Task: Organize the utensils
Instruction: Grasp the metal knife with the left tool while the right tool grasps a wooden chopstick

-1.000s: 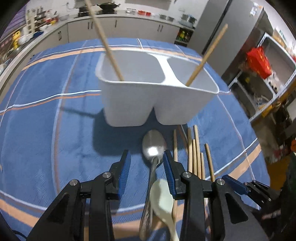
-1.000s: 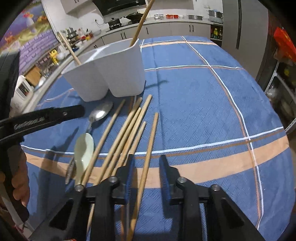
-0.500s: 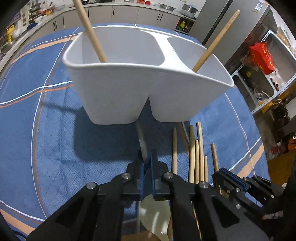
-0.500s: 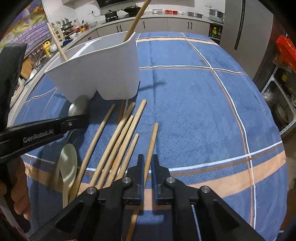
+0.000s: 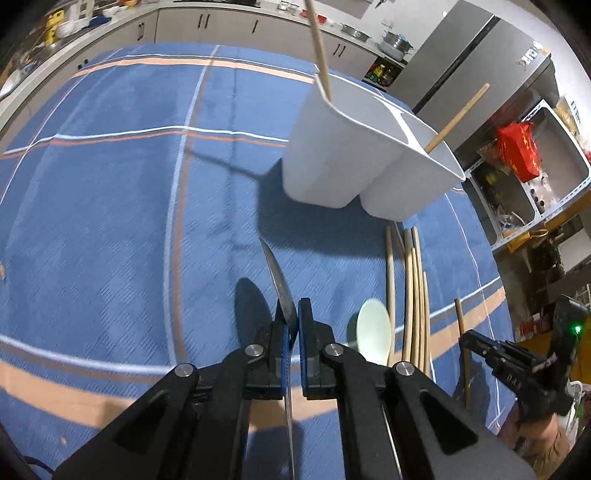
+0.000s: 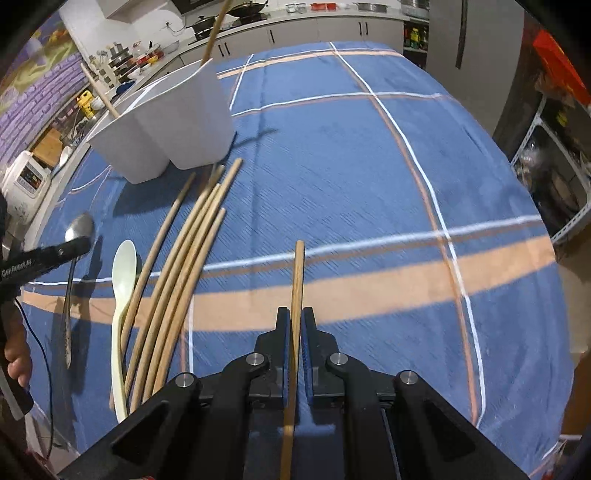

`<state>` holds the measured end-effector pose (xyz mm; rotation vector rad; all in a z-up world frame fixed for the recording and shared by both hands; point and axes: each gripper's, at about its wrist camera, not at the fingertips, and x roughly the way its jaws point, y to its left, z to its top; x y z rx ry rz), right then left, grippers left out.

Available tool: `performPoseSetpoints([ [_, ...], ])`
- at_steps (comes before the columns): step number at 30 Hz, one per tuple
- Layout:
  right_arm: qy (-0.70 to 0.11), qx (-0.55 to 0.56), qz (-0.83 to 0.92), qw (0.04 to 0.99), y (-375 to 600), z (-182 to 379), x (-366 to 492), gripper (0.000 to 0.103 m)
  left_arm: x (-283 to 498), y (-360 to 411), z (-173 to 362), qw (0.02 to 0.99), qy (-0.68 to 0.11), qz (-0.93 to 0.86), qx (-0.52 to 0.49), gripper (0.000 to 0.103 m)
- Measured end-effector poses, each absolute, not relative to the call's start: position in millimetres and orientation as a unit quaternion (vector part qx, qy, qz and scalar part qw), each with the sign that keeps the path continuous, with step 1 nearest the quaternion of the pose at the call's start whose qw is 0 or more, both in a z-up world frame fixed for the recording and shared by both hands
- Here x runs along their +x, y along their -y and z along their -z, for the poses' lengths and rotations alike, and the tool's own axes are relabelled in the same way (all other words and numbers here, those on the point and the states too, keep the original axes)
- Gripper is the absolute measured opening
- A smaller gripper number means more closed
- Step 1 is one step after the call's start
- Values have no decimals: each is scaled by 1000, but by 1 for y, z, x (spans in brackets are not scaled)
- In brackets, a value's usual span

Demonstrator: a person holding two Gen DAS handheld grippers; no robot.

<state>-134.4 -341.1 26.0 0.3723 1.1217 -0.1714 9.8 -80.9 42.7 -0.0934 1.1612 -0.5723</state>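
Note:
My left gripper (image 5: 291,314) is shut on a metal spoon (image 5: 277,275), seen edge-on, its bowl sticking out ahead above the blue cloth. The white two-compartment holder (image 5: 351,158) stands further off to the right, one chopstick (image 5: 319,44) leaning in each compartment. My right gripper (image 6: 294,321) is shut on a single wooden chopstick (image 6: 297,273), held apart to the right of several chopsticks (image 6: 184,258) lying on the cloth. A white plastic spoon (image 6: 123,273) lies left of that bundle. In the right wrist view, the left gripper (image 6: 79,242) holds the metal spoon (image 6: 79,225) at the left edge.
The blue checked tablecloth (image 6: 369,166) covers the table. Kitchen counters (image 5: 221,22) run behind it, a grey fridge (image 5: 461,62) and metal shelves (image 5: 524,177) stand to the right. A hand (image 6: 14,354) grips the left tool. The cloth right of the chopsticks lies bare.
Both grippers have shut, the left on the metal spoon and the right on one chopstick. The left has carried the spoon leftward away from the holder. The right has pulled its chopstick off the bundle.

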Motion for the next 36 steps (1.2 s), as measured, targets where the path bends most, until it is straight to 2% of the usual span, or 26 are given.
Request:
performPoseSetpoints([
  [7,-541,182,81,817,342,-26,-131,6,10,74,-35,797,-549,250,-32,4],
  [21,-626,58,97,772,310,-26,-86,9,20,73,-26,775,-580,248,-33,5],
  [26,-640,52,88,761,309,-25,-72,10,27,68,-26,764,-594,248,-46,5],
  [30,-627,55,86,772,307,-26,-73,7,27,63,-30,771,-586,243,-59,4],
  [36,-565,131,69,812,315,-41,-97,6,11,45,-64,802,-538,249,-70,4],
])
